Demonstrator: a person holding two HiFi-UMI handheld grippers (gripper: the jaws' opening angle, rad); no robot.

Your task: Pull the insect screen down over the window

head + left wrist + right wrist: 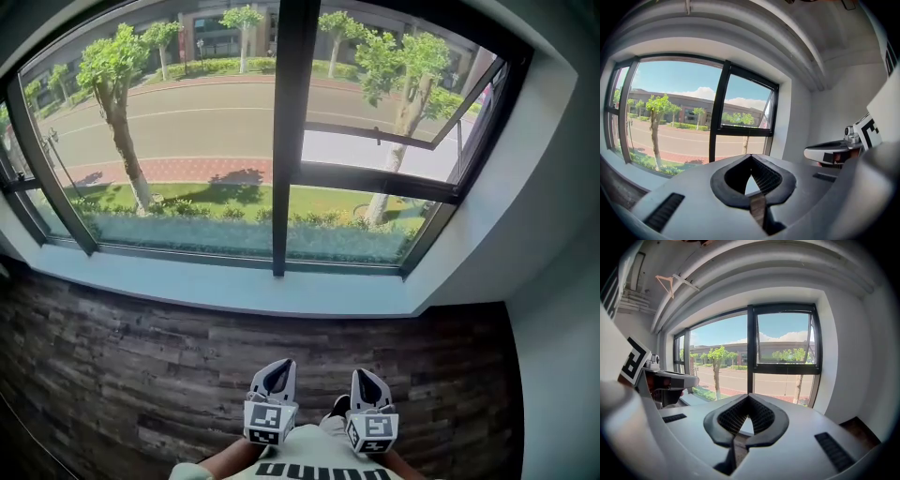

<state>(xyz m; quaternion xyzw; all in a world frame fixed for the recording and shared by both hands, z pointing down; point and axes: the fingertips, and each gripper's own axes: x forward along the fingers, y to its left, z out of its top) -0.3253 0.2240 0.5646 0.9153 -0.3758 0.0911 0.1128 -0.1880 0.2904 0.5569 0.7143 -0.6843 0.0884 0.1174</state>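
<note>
Head view looks steeply down on a black-framed window [292, 141] with a central upright bar. It stands beyond a pale sill [281, 292] and a dark wood-plank floor [131, 375]. The grey left gripper [276, 373] and the grey right gripper [367, 380] hover side by side at the bottom edge, over the floor and well short of the glass. Each has its jaws pressed together, with nothing between them. The window's upper right pane [783, 337] is tilted open.
</note>
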